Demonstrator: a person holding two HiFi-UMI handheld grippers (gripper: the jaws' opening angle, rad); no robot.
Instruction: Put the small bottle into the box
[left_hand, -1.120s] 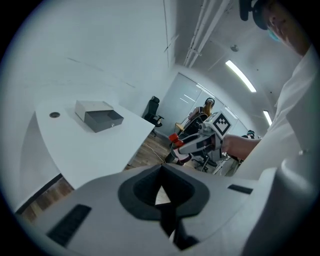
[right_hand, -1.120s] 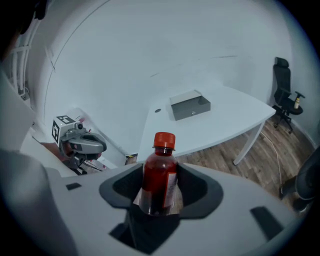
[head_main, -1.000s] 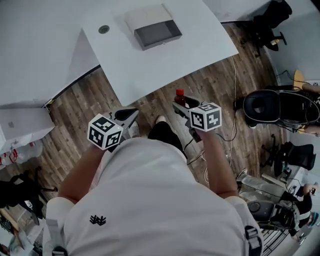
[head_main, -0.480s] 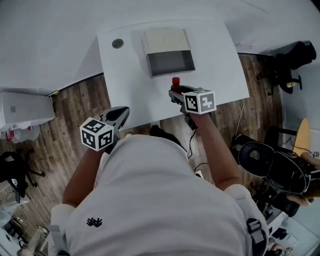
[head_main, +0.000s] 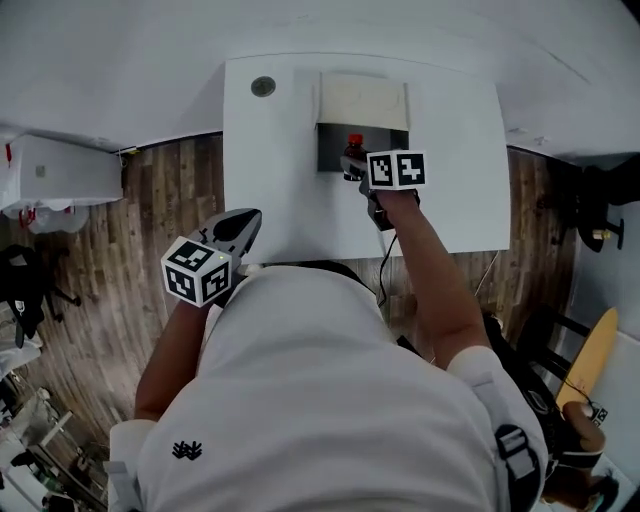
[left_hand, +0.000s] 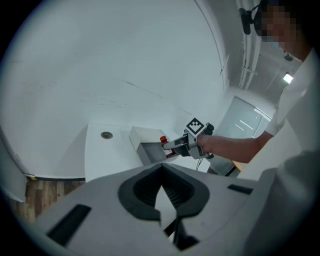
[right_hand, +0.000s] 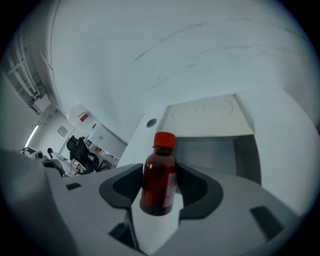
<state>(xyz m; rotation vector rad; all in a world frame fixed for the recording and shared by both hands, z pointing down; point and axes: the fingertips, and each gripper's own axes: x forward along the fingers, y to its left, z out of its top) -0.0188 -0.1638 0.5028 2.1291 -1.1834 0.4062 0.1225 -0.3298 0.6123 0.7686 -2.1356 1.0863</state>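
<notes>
The small bottle (right_hand: 159, 182), dark red with a red cap, stands upright between the jaws of my right gripper (right_hand: 159, 202), which is shut on it. In the head view the bottle (head_main: 354, 146) and right gripper (head_main: 352, 162) hang at the near edge of the open box (head_main: 330, 150), whose white lid (head_main: 362, 100) is folded back. The box's grey inside (right_hand: 215, 150) lies just beyond the bottle. My left gripper (head_main: 243, 225) is low by my body, off the table's near-left edge, jaws together and empty (left_hand: 162, 210). From there I see the right gripper (left_hand: 172, 146) at the box (left_hand: 150, 150).
The box sits on a white table (head_main: 270, 190) with a round grommet (head_main: 263, 87) at its far left. Wooden floor surrounds the table. A white cabinet (head_main: 60, 170) stands to the left, dark chairs (head_main: 600, 200) and a yellow board (head_main: 590, 360) to the right.
My right gripper has carried the bottle forward, from over the floor to the box's near edge. The table and box have come closer. The left gripper has stayed by my body.
</notes>
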